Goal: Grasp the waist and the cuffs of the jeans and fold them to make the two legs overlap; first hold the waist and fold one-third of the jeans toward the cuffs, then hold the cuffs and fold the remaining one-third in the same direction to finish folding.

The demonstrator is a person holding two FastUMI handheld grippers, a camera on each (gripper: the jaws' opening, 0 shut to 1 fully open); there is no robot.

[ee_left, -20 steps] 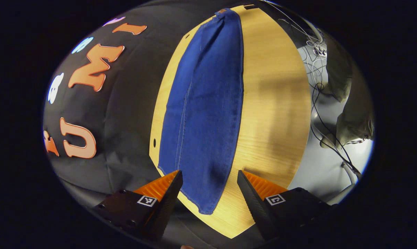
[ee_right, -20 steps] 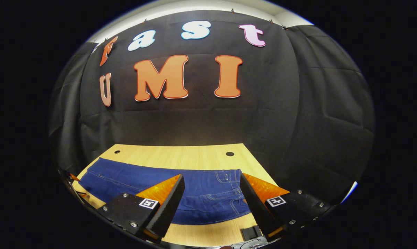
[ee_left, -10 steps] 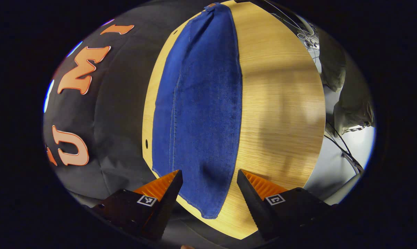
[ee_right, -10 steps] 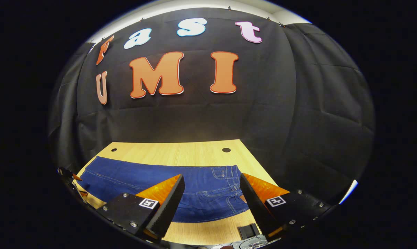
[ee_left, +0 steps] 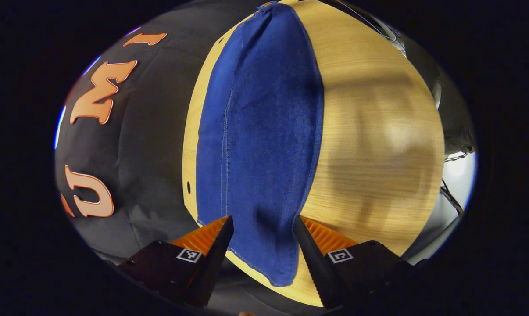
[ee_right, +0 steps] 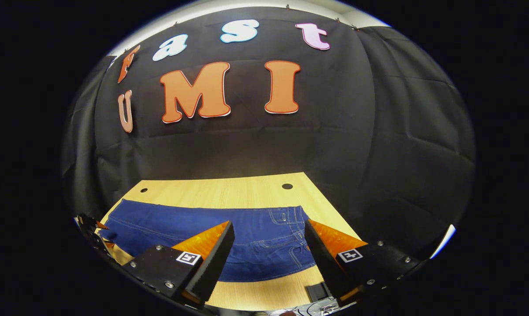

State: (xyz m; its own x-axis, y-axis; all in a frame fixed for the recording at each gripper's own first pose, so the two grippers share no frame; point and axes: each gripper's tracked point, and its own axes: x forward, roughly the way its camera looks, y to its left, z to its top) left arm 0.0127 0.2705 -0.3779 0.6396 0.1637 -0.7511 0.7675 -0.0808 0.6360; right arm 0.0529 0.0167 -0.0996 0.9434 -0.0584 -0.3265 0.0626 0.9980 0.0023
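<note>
The blue jeans (ee_left: 264,131) lie flat and long on the wooden table (ee_left: 369,131), legs overlapped. In the left gripper view the cuff end (ee_left: 273,272) is nearest, and my left gripper (ee_left: 263,224) is open with a finger on either side of the cuff. In the right gripper view the jeans (ee_right: 181,224) run across the table (ee_right: 229,193), with the waist (ee_right: 291,219) at the right. My right gripper (ee_right: 269,224) hovers open just in front of the waist, holding nothing. The left gripper (ee_right: 91,228) shows small at the far left by the cuffs.
Black cloth walls stand close behind the table and at its ends. The tabletop has small round holes (ee_right: 287,186) near its far edge. A small black object (ee_right: 319,290) sits at the near edge. Pale floor with cables (ee_left: 455,175) lies beyond the table's front side.
My left gripper has moved in over the cuff, and its fingers stand slightly closer together. The right gripper has shifted only a little; the jeans lie as before.
</note>
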